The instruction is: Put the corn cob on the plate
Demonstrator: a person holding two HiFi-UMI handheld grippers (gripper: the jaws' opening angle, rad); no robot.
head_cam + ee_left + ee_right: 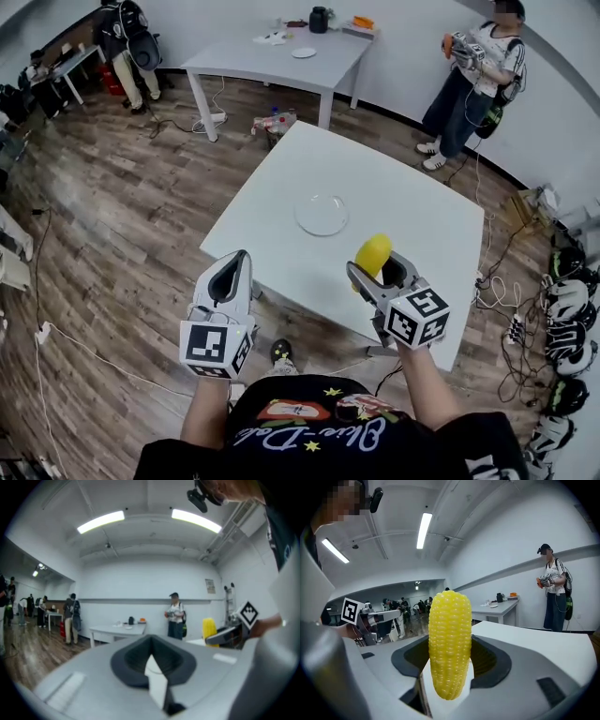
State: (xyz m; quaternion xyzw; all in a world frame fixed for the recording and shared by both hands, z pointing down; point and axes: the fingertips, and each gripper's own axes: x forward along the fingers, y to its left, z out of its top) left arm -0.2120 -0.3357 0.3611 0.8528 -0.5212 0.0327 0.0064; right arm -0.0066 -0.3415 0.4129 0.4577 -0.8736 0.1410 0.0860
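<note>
A yellow corn cob [449, 644] stands upright between the jaws of my right gripper [451, 677], which is shut on it. From the head view the corn cob [372, 253] and right gripper [379, 269] hover over the near right part of the white table [412, 206], a little nearer than the clear glass plate [322, 215] at the table's middle. My left gripper [228, 277] hangs at the table's near left edge, jaws shut with nothing between them. In the left gripper view the corn cob [209, 628] shows at far right.
A second white table [272, 56] with small items stands at the back wall. One person [473, 75] stands at the far right, another [127, 42] at the far left. Cables and helmets [562, 319] lie on the wooden floor at right.
</note>
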